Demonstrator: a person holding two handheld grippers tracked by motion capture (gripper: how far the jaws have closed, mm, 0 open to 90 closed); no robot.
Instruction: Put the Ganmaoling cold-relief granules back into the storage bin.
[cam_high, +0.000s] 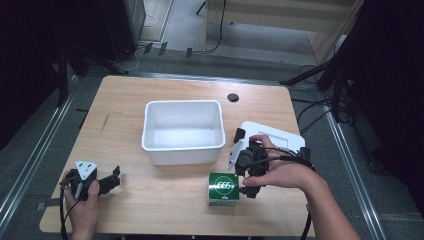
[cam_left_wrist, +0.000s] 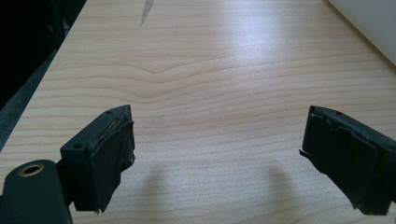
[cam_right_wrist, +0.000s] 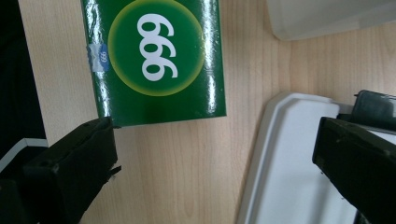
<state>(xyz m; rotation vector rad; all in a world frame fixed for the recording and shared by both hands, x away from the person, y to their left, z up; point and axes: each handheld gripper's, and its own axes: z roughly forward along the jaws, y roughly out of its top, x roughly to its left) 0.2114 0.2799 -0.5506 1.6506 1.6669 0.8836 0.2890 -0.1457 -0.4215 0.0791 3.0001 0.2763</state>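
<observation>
A green box marked 999 (cam_high: 223, 189) lies flat on the wooden table (cam_high: 150, 200), near the front edge. My right gripper (cam_high: 243, 162) hovers just right of it, pointing down, with its jaws wide apart. In the right gripper view the green box (cam_right_wrist: 154, 60) sits ahead of the left jaw, untouched, and the right gripper (cam_right_wrist: 215, 158) is open over bare wood and a white lid (cam_right_wrist: 289, 177). My left gripper (cam_high: 114, 180) rests at the front left. In its own view the left gripper (cam_left_wrist: 217, 158) is open, with only wood between its jaws.
A white bin (cam_high: 182, 131) stands mid-table, with nothing visible inside; its wall (cam_left_wrist: 369, 23) shows at the top right of the left gripper view. The white lid (cam_high: 275, 134) lies flat right of the bin. A black round grommet (cam_high: 233, 97) sits behind.
</observation>
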